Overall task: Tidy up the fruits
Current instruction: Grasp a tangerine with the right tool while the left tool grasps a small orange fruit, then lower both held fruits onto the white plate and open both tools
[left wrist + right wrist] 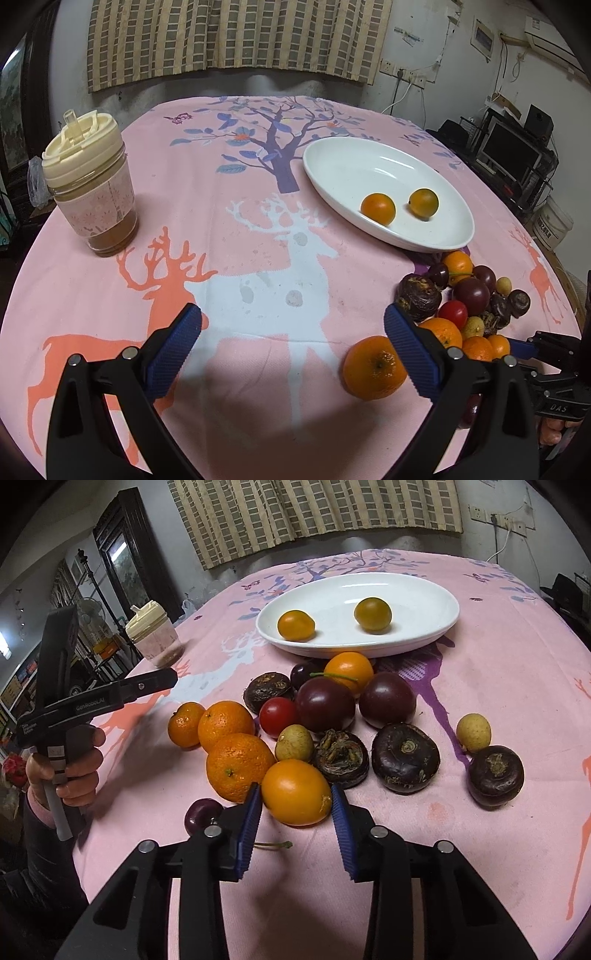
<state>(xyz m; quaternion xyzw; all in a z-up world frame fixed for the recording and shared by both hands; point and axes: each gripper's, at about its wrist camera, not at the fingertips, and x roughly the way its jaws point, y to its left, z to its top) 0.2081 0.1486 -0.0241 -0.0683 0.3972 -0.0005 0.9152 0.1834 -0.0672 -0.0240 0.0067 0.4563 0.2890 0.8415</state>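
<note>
A white oval plate [424, 590] [332, 162] holds two small orange-yellow fruits [296, 625] [373, 613]. In front of it lies a pile of fruit: mandarins [238, 766], dark plums [325, 704], a red tomato [277, 716], dark water chestnuts [405, 757] and small yellow fruits [473, 732]. My right gripper [296, 801] is closed around a smooth orange fruit [296, 792], its blue pads touching both sides on the cloth. My left gripper [291, 325] is open and empty above the cloth, left of the pile, a mandarin [373, 367] by its right finger.
A lidded cup of brown drink [92, 184] stands at the table's left. A small dark cherry [202, 815] lies beside my right gripper's left finger. The pink deer-print cloth [258, 258] covers the round table; its edges fall off left and right.
</note>
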